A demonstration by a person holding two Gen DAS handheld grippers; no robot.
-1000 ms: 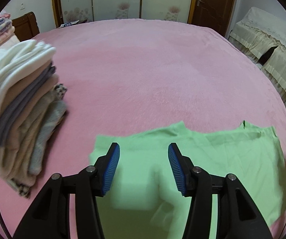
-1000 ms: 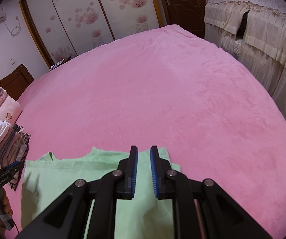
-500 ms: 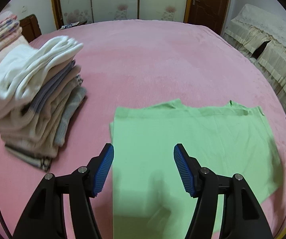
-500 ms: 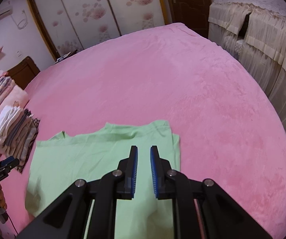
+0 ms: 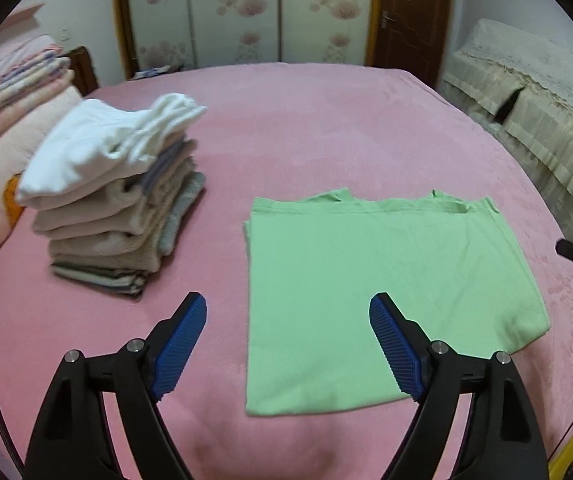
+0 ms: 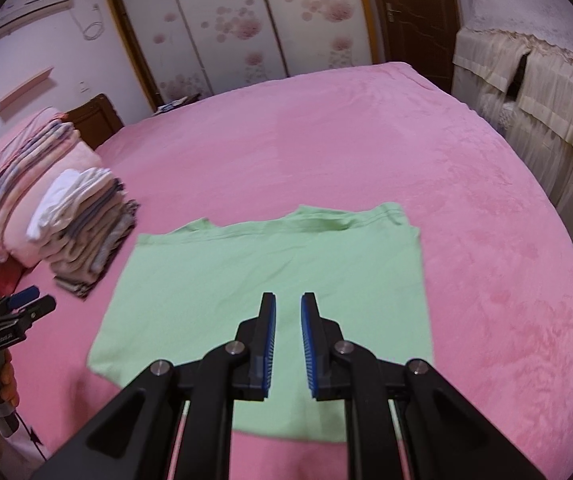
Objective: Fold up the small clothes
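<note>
A light green shirt (image 5: 386, 288) lies flat on the pink bed cover (image 5: 326, 128), folded into a rough rectangle with its neckline at the far edge. My left gripper (image 5: 288, 301) hovers over the shirt's near left part. Its jaws are opening wide, and nothing is between the blue pads. My right gripper (image 6: 288, 297) hangs above the shirt (image 6: 270, 264) near its front edge, its jaws almost together and empty. In the right wrist view the left gripper (image 6: 26, 304) appears at the left edge, held by a hand.
A stack of folded clothes (image 5: 118, 200) stands left of the shirt, with a white garment on top. Folded blankets and a pillow (image 5: 6, 120) lie behind the stack. A cream-draped piece of furniture (image 5: 534, 120) runs along the bed's right side. Wardrobe doors (image 5: 246, 12) stand at the back.
Both grippers have drawn back and risen from the shirt, which now shows whole. The left jaws have spread much wider. The right jaws have stayed as they were.
</note>
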